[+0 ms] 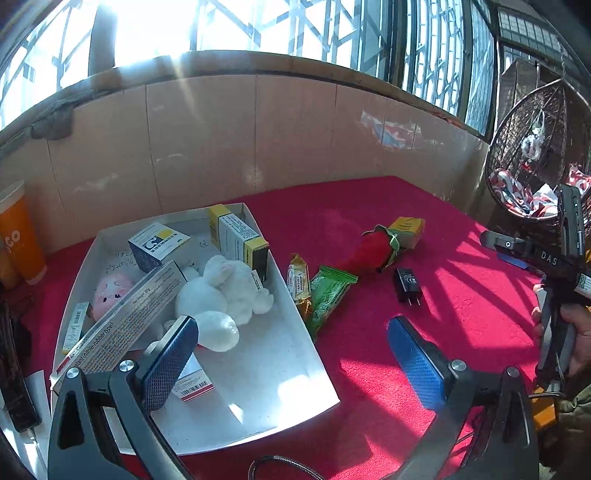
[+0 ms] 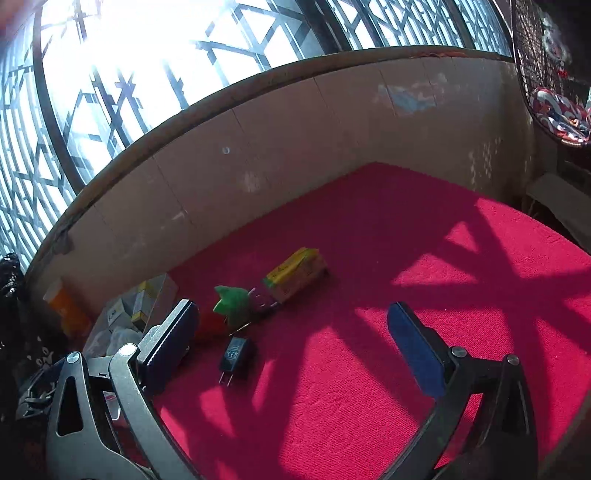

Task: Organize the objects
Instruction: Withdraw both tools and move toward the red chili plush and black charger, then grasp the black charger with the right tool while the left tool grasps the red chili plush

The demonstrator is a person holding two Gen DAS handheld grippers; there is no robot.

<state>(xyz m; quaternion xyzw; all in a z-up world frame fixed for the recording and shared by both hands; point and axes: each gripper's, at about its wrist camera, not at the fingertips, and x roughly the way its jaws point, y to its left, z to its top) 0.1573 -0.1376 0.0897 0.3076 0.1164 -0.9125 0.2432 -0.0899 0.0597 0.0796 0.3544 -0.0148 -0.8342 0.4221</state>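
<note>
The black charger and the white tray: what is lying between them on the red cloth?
In the left wrist view, two snack bars, green and orange, lie between the black charger and the white tray.

I'm looking at what seems to be an enclosed balcony or sunroom in a home. Tall windows (image 1: 280, 26) with patterned metal grilles run above a low tiled wall (image 1: 258, 140), and sun pours through them. A hanging wicker egg chair (image 1: 532, 147) with patterned cushions sits at the right. The work surface is a table under a red cloth (image 2: 424, 258), scattered with household bits: a plush rabbit (image 1: 221, 295), medicine boxes, snack packets.
</note>
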